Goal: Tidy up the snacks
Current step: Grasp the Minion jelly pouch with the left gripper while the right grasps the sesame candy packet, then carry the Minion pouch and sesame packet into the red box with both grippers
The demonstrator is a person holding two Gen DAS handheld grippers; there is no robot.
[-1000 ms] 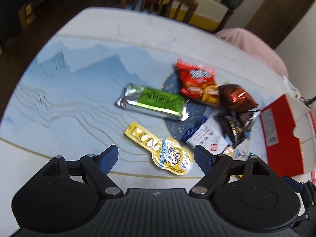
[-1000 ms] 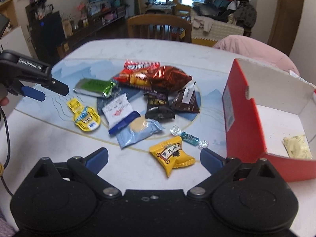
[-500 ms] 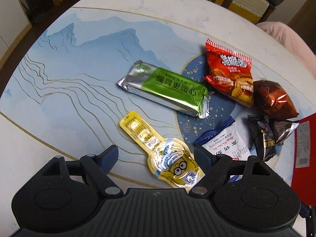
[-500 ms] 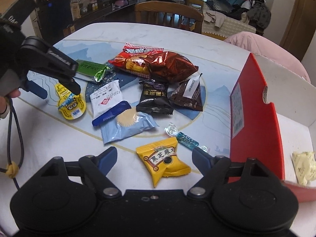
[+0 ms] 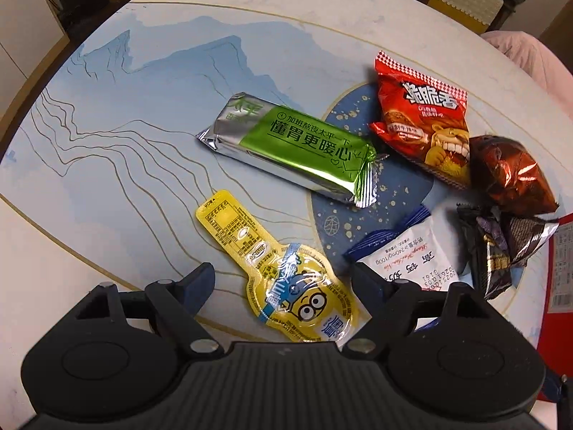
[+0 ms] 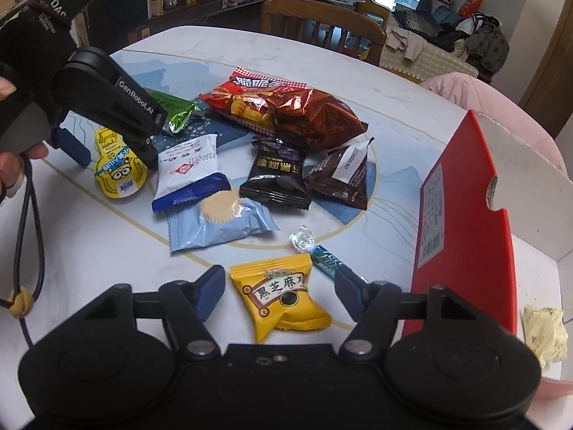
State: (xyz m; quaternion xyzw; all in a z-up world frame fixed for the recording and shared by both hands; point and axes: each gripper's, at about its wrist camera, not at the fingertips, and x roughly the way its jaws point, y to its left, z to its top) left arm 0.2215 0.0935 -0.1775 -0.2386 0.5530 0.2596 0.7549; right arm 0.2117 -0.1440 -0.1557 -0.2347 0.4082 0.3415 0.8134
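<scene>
Two claws at work: each one straddles its own yellow snack on the table (image 6: 89, 251).
Right gripper (image 6: 281, 288): its jaws are closing, with the yellow sesame packet (image 6: 281, 295) between them; the pads do not yet look pressed on the wrapper.
Yellow sesame packet: a small pillow pack lying flat, dead centre of the right wrist view at 6 o'clock. It is probably light, puffy and crinkly, with a slick film. The person would do best to pinch it across the padded middle, not at the thin crimped ends.
Twisted candy (image 6: 315, 249): lies just beside the packet at 1 o'clock and may get nudged by the right finger.
Left gripper (image 5: 283, 279): stands wide open and grips nothing, its fingers on either side of the yellow cartoon pouch (image 5: 286, 279).
Yellow cartoon pouch: a flat keyhole-shaped sachet at 6 o'clock in the left wrist view, its narrow neck pointing to 10 o'clock. It looks soft, glossy and thin, so it would be hard to lift off the table. The round belly seems the better hold.
White-and-blue packet (image 5: 404, 254): touches or lies just beside the right finger of the left claw at 3 o'clock.
Green bar (image 5: 293, 150): lies at 12 o'clock, apart from the pouch; it looks stiffer and heavier.
Red box (image 6: 462, 215): stands open at 3 o'clock of the right claw, with one pale wrapped snack (image 6: 546, 333) already inside.
</scene>
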